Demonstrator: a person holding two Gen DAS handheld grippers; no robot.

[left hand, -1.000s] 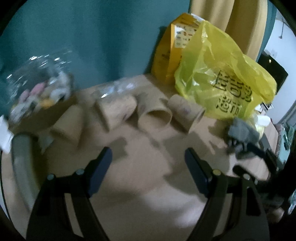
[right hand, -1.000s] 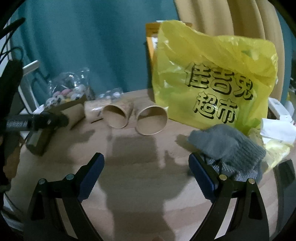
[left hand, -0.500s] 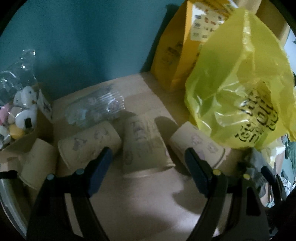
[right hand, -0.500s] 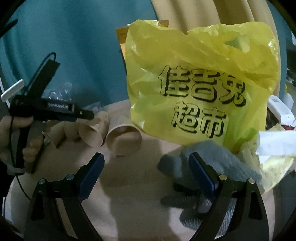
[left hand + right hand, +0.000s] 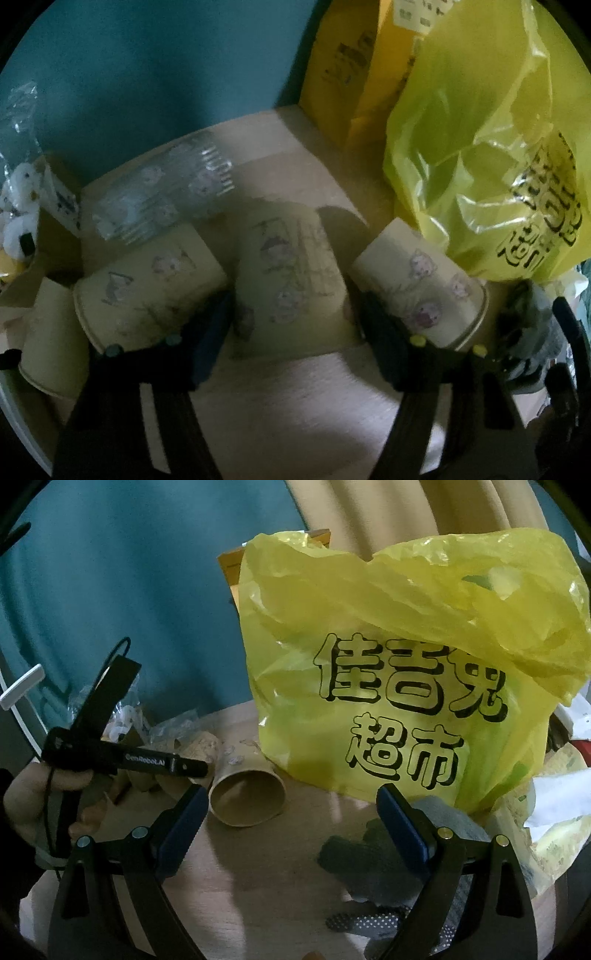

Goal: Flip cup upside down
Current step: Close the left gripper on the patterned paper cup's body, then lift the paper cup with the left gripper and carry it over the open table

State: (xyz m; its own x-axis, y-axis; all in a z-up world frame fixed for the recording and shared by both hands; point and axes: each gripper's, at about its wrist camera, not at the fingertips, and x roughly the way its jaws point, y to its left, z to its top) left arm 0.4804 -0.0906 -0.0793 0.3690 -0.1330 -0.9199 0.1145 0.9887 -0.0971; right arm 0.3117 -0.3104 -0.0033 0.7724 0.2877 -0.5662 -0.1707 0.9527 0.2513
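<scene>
Paper cups lie on their sides in a row across the pale wood counter [image 5: 295, 398], and my left tool [image 5: 295, 328] sits wide, its blue-padded fingers [image 5: 212, 339] either side of the middle cup [image 5: 291, 280]. That cup's mouth faces me and its base points toward the teal wall; I cannot tell whether the pads touch it. Another cup [image 5: 147, 291] lies just left of it, with its mouth toward the lower left. A third [image 5: 421, 291] lies to the right, close against the yellow bag [image 5: 491, 166]. A fourth [image 5: 51, 343] lies at the far left edge. Behind the row lies a clear sleeve of stacked cups [image 5: 162, 199], and an orange packet [image 5: 354, 74] leans at the back corner.

From the right wrist, my right tool [image 5: 291, 823] is also wide and holds nothing, hovering above the counter. The left tool's black body [image 5: 122, 760] shows at the left, gripped in a hand [image 5: 33, 797], near a cup whose open mouth [image 5: 247, 797] faces this camera. A grey glove [image 5: 373, 849] lies under the right finger, in front of the bag.
</scene>
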